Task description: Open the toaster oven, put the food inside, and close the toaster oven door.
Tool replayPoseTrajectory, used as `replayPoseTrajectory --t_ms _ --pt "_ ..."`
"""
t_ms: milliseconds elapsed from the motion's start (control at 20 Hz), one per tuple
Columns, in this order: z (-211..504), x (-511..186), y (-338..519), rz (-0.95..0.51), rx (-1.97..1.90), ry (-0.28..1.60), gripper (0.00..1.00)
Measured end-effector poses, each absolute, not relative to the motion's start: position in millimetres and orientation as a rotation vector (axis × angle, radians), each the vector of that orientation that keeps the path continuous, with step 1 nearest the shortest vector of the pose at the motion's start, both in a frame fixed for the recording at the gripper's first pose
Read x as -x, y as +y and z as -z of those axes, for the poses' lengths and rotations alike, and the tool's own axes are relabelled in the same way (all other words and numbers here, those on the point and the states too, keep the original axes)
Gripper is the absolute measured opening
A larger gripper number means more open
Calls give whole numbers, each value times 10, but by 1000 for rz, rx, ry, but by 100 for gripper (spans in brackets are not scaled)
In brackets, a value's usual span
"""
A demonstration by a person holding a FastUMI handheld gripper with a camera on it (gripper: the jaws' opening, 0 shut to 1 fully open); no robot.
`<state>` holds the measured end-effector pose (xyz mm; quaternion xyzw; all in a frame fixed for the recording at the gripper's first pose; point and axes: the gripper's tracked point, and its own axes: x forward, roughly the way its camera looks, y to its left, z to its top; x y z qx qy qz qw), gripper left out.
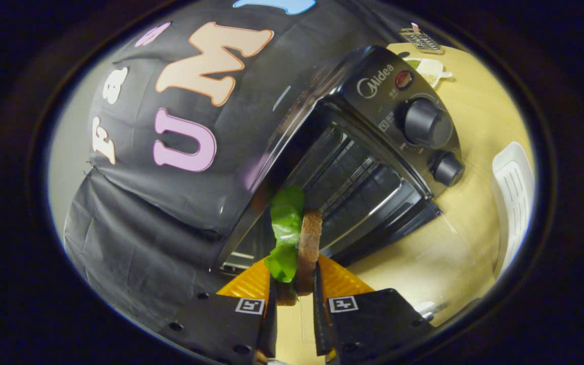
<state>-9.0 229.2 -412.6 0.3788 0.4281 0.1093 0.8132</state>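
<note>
Gripper view: gripper [292, 284] clamped on sandwich [297, 238], green lettuce, brown bread; toaster oven [373, 152] open beyond.

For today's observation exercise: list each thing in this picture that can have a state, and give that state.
Toaster oven: door open, cavity bare.
Food, bread slice with green leaf: held upright, just outside the oven mouth.
Gripper: shut on the food.
Upper knob: setting unreadable.

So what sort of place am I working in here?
Probably a staged kitchen booth: a black toaster oven with its door open on a pale wooden table, a black cloth wall behind. The gripper holds a sandwich.
</note>
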Motion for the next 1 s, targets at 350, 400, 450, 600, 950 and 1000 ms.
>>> replayPoseTrajectory --t_ms 350,400,450,600,950,1000 --pt "4356 -239 2210 -136 -765 852 32" --pt "4388 -279 2205 -130 -744 841 31" --pt "4434 -309 2196 -121 -725 835 31" --pt "4505 -363 2210 -121 -658 794 32" --pt "4488 -428 2125 -118 -481 737 66" --pt "4475 -444 2103 -107 -440 729 72"
